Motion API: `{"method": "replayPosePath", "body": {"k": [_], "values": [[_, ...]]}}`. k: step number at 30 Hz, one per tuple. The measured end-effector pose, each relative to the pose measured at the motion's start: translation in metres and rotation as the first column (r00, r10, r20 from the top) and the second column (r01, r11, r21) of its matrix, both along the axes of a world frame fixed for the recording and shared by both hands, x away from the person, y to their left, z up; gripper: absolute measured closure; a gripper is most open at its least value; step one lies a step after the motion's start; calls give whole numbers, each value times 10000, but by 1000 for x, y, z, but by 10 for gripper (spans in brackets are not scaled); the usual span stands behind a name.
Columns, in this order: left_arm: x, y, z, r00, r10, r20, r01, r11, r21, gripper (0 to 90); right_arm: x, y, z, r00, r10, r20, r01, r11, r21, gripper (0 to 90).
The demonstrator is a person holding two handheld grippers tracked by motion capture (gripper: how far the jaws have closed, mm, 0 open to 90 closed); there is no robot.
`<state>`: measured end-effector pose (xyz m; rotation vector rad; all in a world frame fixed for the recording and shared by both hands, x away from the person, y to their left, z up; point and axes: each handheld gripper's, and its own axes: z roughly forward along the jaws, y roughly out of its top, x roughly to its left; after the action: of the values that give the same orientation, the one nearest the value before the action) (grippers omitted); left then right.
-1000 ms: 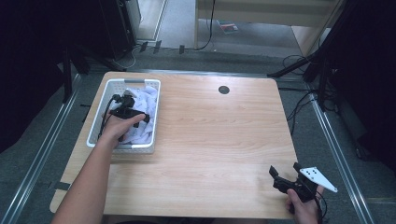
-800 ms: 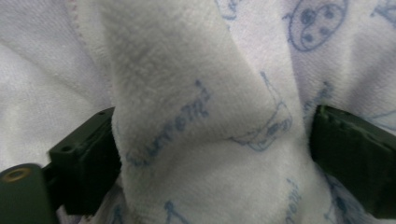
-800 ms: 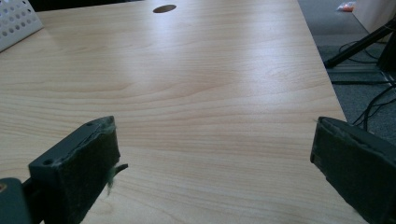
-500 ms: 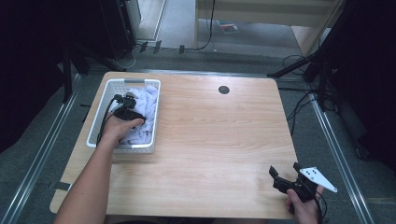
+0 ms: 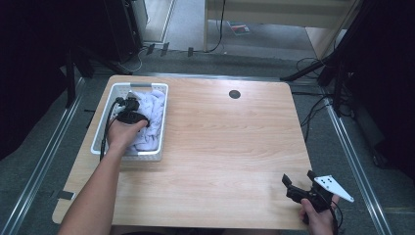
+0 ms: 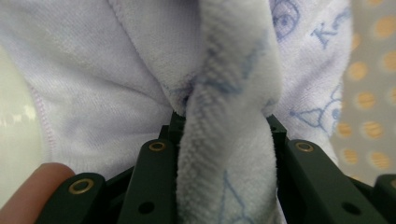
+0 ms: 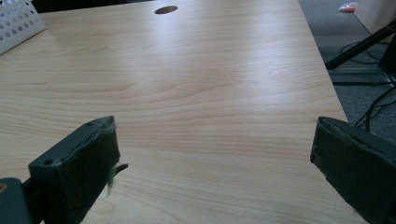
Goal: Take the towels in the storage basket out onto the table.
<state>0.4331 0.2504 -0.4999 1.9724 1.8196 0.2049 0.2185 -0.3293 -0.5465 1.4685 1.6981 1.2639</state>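
Note:
A white perforated basket (image 5: 143,156) stands at the table's left and holds a pale lilac towel (image 5: 152,116) with blue printed figures. My left gripper (image 5: 130,110) reaches down into the basket. Its jaws have just been closing and now pinch a thick fold of the towel (image 6: 233,74) between them, seen close up at the left gripper (image 6: 224,125). A fingertip (image 6: 39,186) of the person's hand shows at the lower left. My right gripper (image 5: 297,177) rests near the table's front right corner, jaws wide apart over bare wood (image 7: 212,140), holding nothing.
The wooden table (image 5: 225,147) has a round cable hole (image 5: 234,94) at the back. A corner of the basket (image 7: 16,23) shows far left in the right gripper view. Cables and metal stand legs lie on the floor past the table's right edge (image 7: 359,42).
The left hand has shifted slightly inside the basket, settling onto the towel. The right gripper has stayed where it was.

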Motion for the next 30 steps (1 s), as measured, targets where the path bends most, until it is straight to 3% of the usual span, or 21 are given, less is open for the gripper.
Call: {"method": "replayPosePath", "body": {"k": [1, 7, 10, 18, 22, 30], "values": [[-1, 3, 5, 9999, 28, 131, -25, 9997, -243, 681, 0, 0, 0, 10000, -11, -3, 11, 10000, 21, 13], [-4, 9, 17, 9992, 156, 381, -147, 9996, -224, 683, 0, 0, 0, 10000, 28, 9, -28, 10000, 30, 13], [-8, 17, 28, 9970, 523, 569, -482, 9963, -712, 678, 0, 0, 0, 10000, 73, 43, -73, 10000, 27, 13], [-13, 19, 48, 9938, 497, 990, -462, 9982, -372, 678, 0, 0, 0, 9999, 92, 49, -92, 10000, -4, 13], [-16, 23, 64, 9913, 623, 1158, -544, 9961, -700, 673, 0, 0, 0, 10000, 63, 23, -63, 10000, -2, 13], [-19, 24, 81, 9882, 604, 1409, -538, 9973, -497, 672, 0, 1, 0, 10000, 76, 43, -76, 10000, -53, 13]]}}
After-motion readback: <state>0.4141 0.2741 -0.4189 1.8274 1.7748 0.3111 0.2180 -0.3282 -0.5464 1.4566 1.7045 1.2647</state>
